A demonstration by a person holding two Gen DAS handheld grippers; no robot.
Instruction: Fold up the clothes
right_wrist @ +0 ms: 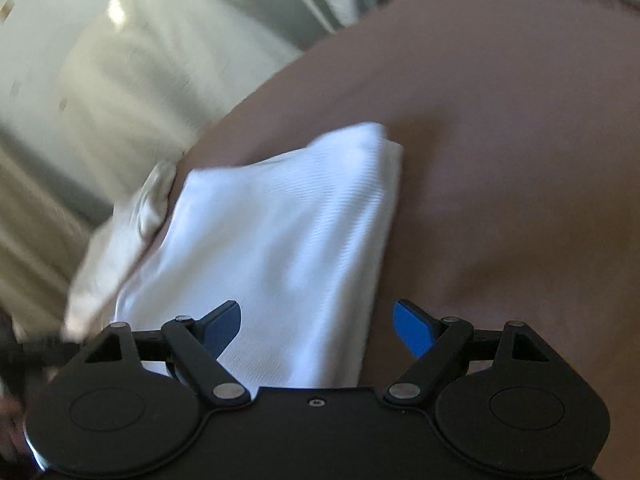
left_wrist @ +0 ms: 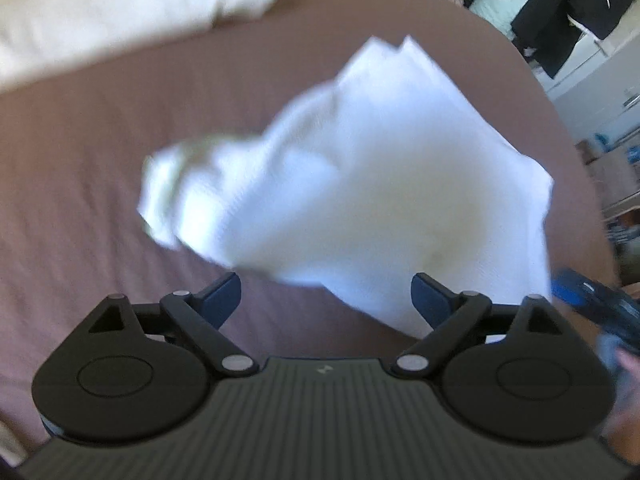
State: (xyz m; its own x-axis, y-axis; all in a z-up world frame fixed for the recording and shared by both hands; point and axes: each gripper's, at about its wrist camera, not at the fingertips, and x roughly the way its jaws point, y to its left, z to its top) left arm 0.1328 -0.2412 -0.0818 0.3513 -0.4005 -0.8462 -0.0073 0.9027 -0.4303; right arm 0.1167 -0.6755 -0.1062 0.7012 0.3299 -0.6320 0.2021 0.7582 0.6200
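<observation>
The folded white garment lies on the mauve bedsheet, its long axis running from 10 o'clock to 4 o'clock in the left wrist view. Left gripper and right gripper have jaws apart, gripping nothing.

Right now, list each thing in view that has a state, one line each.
white garment: folded, lying on the bed, not gripped.
left gripper: open, nothing between its pads.
right gripper: open, over the garment's near edge, not clamping it.
cream bedding: bunched in a heap at the far side of the bed.
brown bed sheet: spread flat.
</observation>
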